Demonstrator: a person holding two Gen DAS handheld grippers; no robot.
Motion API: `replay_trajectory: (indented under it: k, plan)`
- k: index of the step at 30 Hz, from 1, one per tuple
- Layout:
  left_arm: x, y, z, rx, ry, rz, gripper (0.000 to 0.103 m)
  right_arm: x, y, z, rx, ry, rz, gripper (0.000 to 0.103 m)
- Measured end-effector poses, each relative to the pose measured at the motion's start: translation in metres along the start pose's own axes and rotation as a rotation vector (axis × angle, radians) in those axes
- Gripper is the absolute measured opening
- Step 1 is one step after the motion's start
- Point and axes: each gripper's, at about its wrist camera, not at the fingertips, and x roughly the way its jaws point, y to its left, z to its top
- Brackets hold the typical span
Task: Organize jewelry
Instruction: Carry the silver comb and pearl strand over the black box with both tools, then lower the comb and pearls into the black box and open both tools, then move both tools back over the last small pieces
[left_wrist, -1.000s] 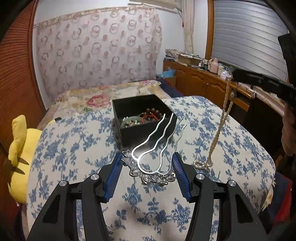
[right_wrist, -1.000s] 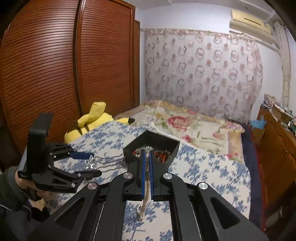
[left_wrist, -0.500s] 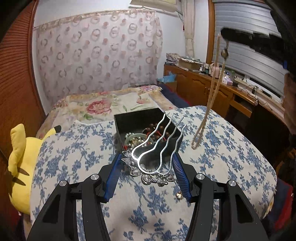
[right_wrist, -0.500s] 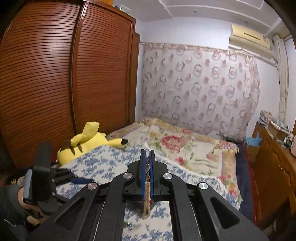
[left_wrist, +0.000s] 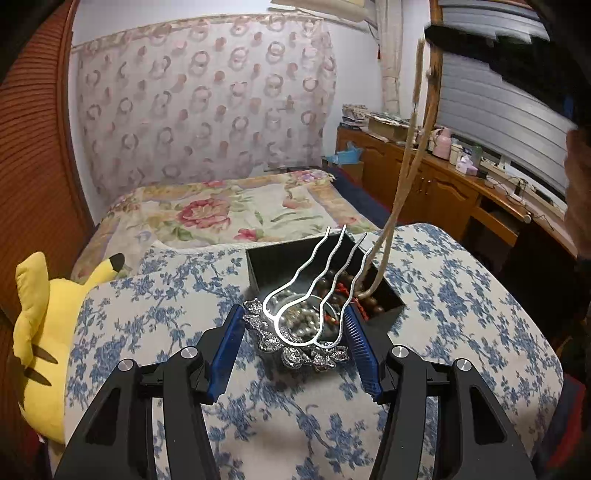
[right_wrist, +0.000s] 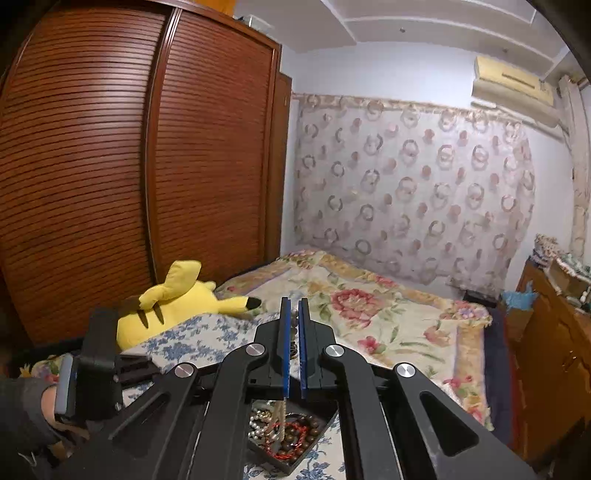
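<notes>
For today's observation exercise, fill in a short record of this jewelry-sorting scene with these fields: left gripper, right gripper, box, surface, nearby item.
left gripper: left gripper shut on the silver hair comb, prongs pointing away
right gripper: right gripper shut on the beige bead necklace, lower end hanging into the box
box: black box, open, holding pearls and brown and red beads
surface: blue floral cloth
nearby item: yellow plush toy at the cloth's edge

One black box (left_wrist: 384, 317), one silver hair comb (left_wrist: 314, 295), one bead necklace (left_wrist: 406, 166), one yellow plush toy (left_wrist: 40, 332).
</notes>
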Motion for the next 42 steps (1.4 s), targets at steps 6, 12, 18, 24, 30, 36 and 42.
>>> replay_trajectory:
  k: [6, 12, 18, 24, 30, 36, 42]
  plan:
    - [0.02, 0.009, 0.011, -0.009, 0.015, 0.003, 0.053, 0.04, -0.009, -0.042, 0.058, 0.089, 0.061, 0.005]
    - [0.042, 0.013, 0.021, -0.01, 0.034, 0.007, 0.053, 0.071, -0.012, -0.075, 0.087, 0.181, 0.08, 0.005]
    - [0.062, 0.013, 0.031, -0.007, 0.054, 0.008, 0.053, 0.086, -0.02, -0.095, 0.121, 0.237, 0.11, 0.005]
    - [0.076, 0.012, 0.037, 0.0, 0.068, 0.006, 0.053, 0.096, -0.022, -0.104, 0.134, 0.27, 0.121, 0.006]
    - [0.086, 0.01, 0.04, 0.006, 0.082, 0.007, 0.053, 0.096, -0.031, -0.108, 0.154, 0.28, 0.088, 0.041]
    - [0.09, 0.008, 0.04, 0.02, 0.085, 0.013, 0.054, 0.089, -0.036, -0.114, 0.162, 0.284, 0.07, 0.041]
    - [0.077, 0.009, 0.035, 0.007, 0.067, 0.016, 0.061, 0.078, -0.034, -0.124, 0.158, 0.298, 0.054, 0.041]
